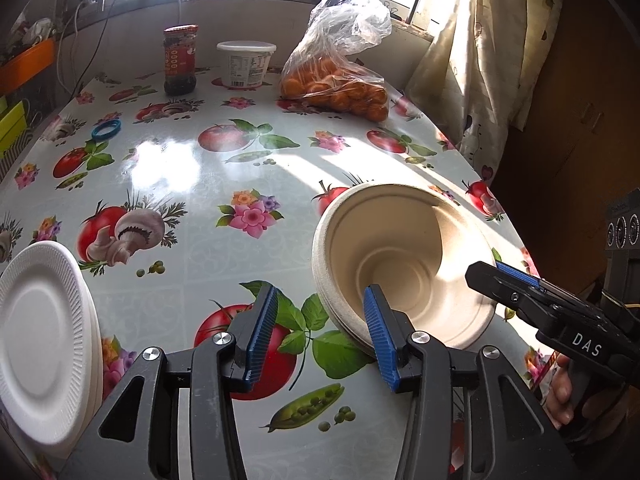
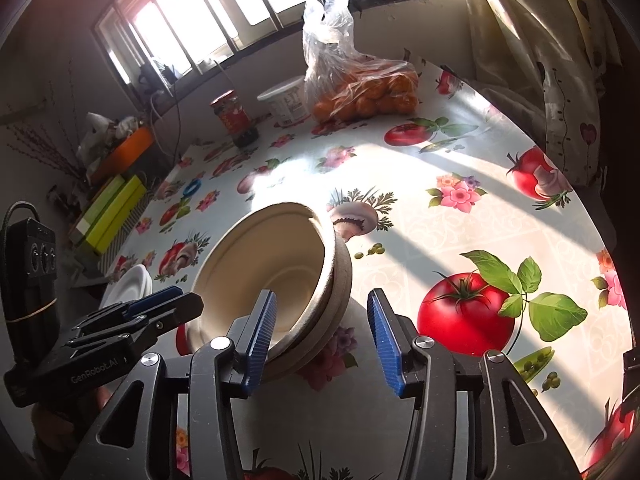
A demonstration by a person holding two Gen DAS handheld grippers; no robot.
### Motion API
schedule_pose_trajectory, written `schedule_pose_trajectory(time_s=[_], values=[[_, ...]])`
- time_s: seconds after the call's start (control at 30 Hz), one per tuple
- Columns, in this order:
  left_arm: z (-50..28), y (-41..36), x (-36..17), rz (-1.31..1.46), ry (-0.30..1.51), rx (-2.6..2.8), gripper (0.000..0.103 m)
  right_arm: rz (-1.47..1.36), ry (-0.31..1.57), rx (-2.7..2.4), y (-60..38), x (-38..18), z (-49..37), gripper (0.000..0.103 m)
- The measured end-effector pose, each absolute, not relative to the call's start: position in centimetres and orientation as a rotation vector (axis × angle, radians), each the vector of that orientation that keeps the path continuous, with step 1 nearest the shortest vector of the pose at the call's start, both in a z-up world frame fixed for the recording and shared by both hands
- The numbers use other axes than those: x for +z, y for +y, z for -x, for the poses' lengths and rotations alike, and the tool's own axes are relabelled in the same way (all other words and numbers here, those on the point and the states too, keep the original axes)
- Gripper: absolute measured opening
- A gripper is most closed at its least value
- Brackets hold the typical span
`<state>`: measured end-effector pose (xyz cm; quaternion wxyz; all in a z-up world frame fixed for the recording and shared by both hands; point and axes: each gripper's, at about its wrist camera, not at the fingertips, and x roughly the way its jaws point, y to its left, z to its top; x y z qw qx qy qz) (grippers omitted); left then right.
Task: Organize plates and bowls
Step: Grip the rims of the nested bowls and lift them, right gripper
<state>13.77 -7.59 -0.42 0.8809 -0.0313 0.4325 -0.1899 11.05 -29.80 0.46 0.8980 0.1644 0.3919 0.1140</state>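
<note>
On the worktop the stacked bowls sit tilted between my left tool and right tool, both let go, so I'd re-grip the rim evenly before nudging them flat.

Both grippers are showing the same build: black plastic frames with triangular cut-outs, round silver screw heads sitting behind the fingers, and ribbed blue pads lining the inner faces of the black fingers. The left gripper is appearing in the right wrist view with "GenRobot.AI" printed in pale letters on its side, behind the fingers; a black box with three round sockets is sitting further back, a black cable looping from it. The right gripper is wearing white "DAS" lettering on its flank, seen from the left wrist view.
</note>
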Motion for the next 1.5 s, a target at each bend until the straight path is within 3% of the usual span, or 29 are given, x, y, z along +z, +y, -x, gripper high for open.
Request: schedule_pose_trajectory(time_s=[0.97, 1.33, 1.4, 1.5], values=[[-15.1, -7.1, -1.3, 0.174, 0.920, -0.479, 0.046, -0.311, 0.813, 0.291, -29.7, -0.2, -12.5, 0.049], [-15.5, -7.3, -1.5, 0.135, 0.916, -0.463, 0.045, -0.300, 0.817, 0.293, -29.4, -0.2, -12.6, 0.032], [-15.6, -7.4, -1.6, 0.134, 0.920, -0.467, 0.036, -0.298, 0.816, 0.289, -29.4, -0.3, -12.6, 0.031], [-15.7, -7.5, -1.8, 0.144, 0.929, -0.475, 0.032, -0.300, 0.816, 0.288, -29.5, -0.3, -12.7, 0.029]])
